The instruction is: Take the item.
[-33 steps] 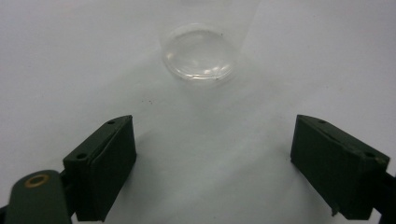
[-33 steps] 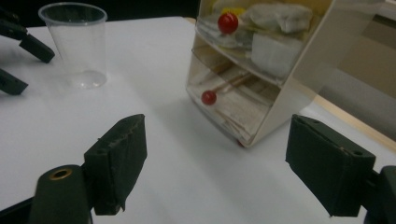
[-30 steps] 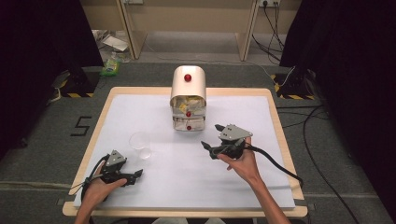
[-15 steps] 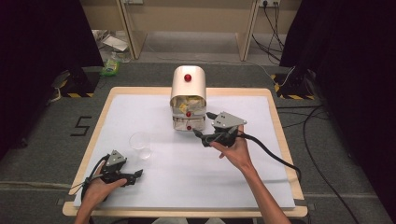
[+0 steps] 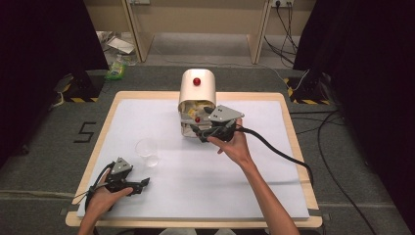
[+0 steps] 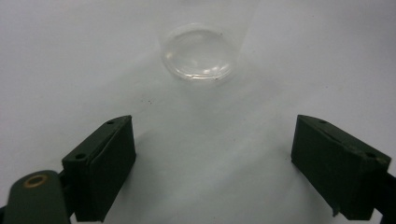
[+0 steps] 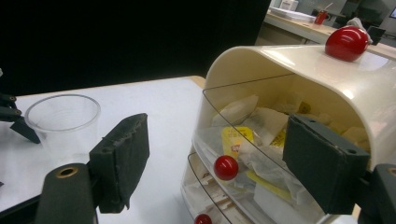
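A cream box with a rounded top (image 5: 197, 90) stands at the table's far middle, a red knob (image 5: 196, 81) on its top. Its front holds clear drawers (image 7: 243, 154) full of paper sachets, each with a small red knob (image 7: 226, 167). My right gripper (image 5: 200, 122) is open right at the drawer fronts. In the right gripper view the upper drawer knob lies between its jaws, not touched. A clear plastic cup (image 5: 148, 151) stands upright left of the box. My left gripper (image 5: 141, 185) rests open on the white sheet, pointing at the cup (image 6: 198, 51) a short way off.
A white sheet (image 5: 205, 186) covers the wooden table (image 5: 293, 147). The right gripper's black cable (image 5: 284, 156) trails across the right side of the sheet. The cup (image 7: 63, 121) stands left of the box in the right gripper view.
My right gripper has moved forward and left, from the open sheet up to the front of the box's drawers. The left gripper and the cup have stayed put.
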`<state>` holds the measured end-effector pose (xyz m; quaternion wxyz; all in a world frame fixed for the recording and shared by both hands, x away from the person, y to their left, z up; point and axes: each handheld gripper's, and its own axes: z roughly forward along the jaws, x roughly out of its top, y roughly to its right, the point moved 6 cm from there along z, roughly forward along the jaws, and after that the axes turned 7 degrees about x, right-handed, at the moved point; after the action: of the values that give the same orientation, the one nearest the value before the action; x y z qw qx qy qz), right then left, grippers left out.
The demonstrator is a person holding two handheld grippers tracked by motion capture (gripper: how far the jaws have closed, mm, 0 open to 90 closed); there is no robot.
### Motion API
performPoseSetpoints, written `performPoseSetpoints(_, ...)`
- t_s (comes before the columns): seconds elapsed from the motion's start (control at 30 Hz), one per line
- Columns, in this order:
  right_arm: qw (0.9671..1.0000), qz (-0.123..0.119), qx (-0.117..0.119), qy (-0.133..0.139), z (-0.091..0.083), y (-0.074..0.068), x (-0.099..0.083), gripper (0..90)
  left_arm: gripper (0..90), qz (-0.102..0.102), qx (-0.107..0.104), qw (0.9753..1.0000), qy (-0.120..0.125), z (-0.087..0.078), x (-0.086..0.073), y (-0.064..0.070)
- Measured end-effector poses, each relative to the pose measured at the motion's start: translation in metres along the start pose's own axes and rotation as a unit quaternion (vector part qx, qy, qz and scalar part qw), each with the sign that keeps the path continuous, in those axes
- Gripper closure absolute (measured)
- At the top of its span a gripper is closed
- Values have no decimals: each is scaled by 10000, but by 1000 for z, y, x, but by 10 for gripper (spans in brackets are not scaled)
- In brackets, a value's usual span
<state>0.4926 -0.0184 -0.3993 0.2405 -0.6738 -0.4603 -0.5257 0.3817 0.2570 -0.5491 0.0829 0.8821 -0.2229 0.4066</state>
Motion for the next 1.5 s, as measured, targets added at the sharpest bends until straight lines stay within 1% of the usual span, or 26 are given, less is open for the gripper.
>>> performPoseSetpoints(0.1,10000,63,24,-6,4,3,-1,237,128,1,3,10000,-3,0,0,0)
performPoseSetpoints(0.27,9999,102,34,-73,10,5,-5,237,127,4,0,10000,-2,0,0,0)
performPoseSetpoints(0.37,9998,128,46,-120,15,10,-7,238,127,4,0,10000,-3,0,0,0)
performPoseSetpoints(0.47,9997,201,55,-149,16,11,-8,239,127,4,-2,10000,-1,0,0,0)
performPoseSetpoints(0.5,9995,197,76,-220,18,12,-10,235,127,0,-3,10000,-2,0,0,0)
performPoseSetpoints(0.7,9995,176,104,-236,17,10,-11,228,126,13,-3,10000,-8,0,0,0)
performPoseSetpoints(0.77,9992,259,160,-258,16,9,-10,222,126,13,-3,10000,-9,0,0,0)
performPoseSetpoints(0.83,9991,229,197,-290,15,8,-10,225,126,15,-2,10000,-8,0,0,0)
performPoseSetpoints(0.97,9988,264,238,-329,12,5,-10,227,126,15,-1,10000,-9,0,0,0)
performPoseSetpoints(1.0,9988,194,249,-366,10,1,-10,227,126,12,-2,10000,-9,0,0,0)
performPoseSetpoints(1.07,9987,188,267,-386,8,-1,-11,227,126,12,-2,10000,-8,0,0,0)
performPoseSetpoints(1.1,9986,165,279,-423,6,-5,-11,225,126,14,-1,10000,-10,0,0,0)
performPoseSetpoints(1.17,9985,145,286,-443,4,-9,-12,225,126,16,1,10000,-10,0,0,0)
performPoseSetpoints(1.2,9985,145,286,-443,4,-9,-12,225,126,16,1,10000,-10,0,0,0)
performPoseSetpoints(1.23,9982,97,315,-495,2,-14,-13,226,126,15,0,10000,-9,0,0,0)
performPoseSetpoints(1.37,9984,88,299,-469,-2,-20,-14,226,126,18,2,10000,-10,0,0,0)
performPoseSetpoints(1.5,9985,123,326,-430,-5,-22,-14,230,126,16,1,10000,-10,0,0,0)
